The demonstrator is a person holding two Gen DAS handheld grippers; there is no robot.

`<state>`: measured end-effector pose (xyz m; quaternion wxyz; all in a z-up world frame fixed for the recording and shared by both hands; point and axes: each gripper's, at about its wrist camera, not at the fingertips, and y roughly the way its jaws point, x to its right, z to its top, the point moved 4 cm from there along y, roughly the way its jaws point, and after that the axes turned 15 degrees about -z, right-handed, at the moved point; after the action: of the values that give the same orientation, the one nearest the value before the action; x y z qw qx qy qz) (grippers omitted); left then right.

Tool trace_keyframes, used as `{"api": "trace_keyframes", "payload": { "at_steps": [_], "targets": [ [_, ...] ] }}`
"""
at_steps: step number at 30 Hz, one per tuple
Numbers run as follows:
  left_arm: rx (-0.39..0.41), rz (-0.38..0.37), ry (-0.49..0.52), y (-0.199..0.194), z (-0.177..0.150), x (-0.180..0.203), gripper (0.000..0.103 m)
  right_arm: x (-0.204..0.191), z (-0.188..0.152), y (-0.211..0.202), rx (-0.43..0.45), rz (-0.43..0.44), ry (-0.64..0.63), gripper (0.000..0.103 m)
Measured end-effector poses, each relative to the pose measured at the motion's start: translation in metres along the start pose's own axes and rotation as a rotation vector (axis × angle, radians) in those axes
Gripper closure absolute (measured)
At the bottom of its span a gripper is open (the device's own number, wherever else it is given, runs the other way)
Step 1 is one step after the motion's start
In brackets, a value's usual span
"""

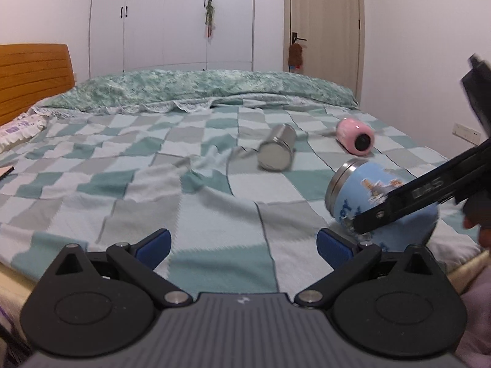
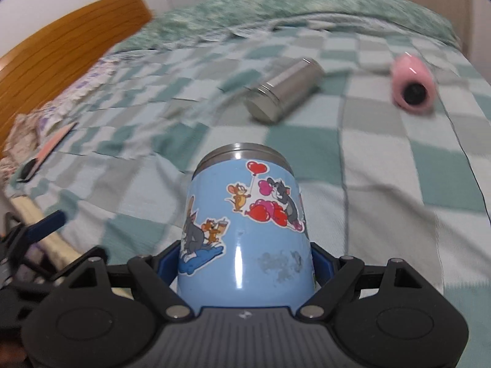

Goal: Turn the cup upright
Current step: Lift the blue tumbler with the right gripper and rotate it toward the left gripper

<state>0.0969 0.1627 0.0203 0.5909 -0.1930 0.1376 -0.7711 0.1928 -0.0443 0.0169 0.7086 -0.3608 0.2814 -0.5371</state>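
Note:
A light blue cup (image 2: 245, 224) with cartoon stickers and a steel rim sits between the blue pads of my right gripper (image 2: 245, 263), which is shut on it near its base. In the left wrist view the same cup (image 1: 359, 196) hangs tilted above the bed at the right, rim pointing up and left, with the right gripper's black finger (image 1: 408, 202) across it. My left gripper (image 1: 244, 247) is open and empty, low over the near edge of the bed.
A steel cup (image 1: 276, 150) and a pink cup (image 1: 356, 136) lie on their sides on the green checked blanket (image 1: 153, 184). A wooden headboard (image 1: 33, 73) is at the left. A phone-like flat object (image 2: 46, 153) lies at the bed's left edge.

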Motion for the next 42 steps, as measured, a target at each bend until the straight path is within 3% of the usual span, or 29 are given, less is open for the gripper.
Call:
{"api": "trace_keyframes", "payload": {
  "at_steps": [5, 9, 13, 18, 23, 29, 36, 42],
  "targets": [
    [-0.015, -0.003, -0.011, -0.004, -0.009, 0.01, 0.0, -0.004, -0.013, 0.007, 0.025, -0.052, 0.016, 0.019],
    [-0.022, 0.006, -0.011, -0.004, -0.009, 0.015, 0.0, -0.003, -0.014, 0.006, 0.023, -0.044, 0.011, 0.019],
    [-0.026, 0.015, -0.004, -0.003, -0.003, 0.028, 0.0, 0.011, -0.013, -0.003, 0.047, 0.016, 0.02, 0.006],
    [-0.028, -0.005, -0.033, 0.002, 0.011, 0.047, 0.0, 0.052, -0.014, -0.032, 0.204, 0.116, 0.035, 0.005],
    [-0.069, -0.024, -0.081, 0.023, 0.027, 0.072, 0.0, 0.098, -0.012, -0.042, 0.305, 0.069, -0.02, 0.004],
    [-0.113, -0.034, -0.081, 0.056, 0.045, 0.102, 0.0, 0.145, -0.014, -0.035, 0.317, 0.012, -0.058, 0.004],
    [-0.222, -0.021, -0.179, 0.094, 0.064, 0.109, 0.0, 0.165, -0.005, -0.024, 0.32, 0.004, -0.109, 0.004],
    [-0.41, 0.04, -0.248, 0.132, 0.052, 0.106, 0.0, 0.166, -0.003, -0.02, 0.326, 0.03, -0.104, 0.004]
  ]
}}
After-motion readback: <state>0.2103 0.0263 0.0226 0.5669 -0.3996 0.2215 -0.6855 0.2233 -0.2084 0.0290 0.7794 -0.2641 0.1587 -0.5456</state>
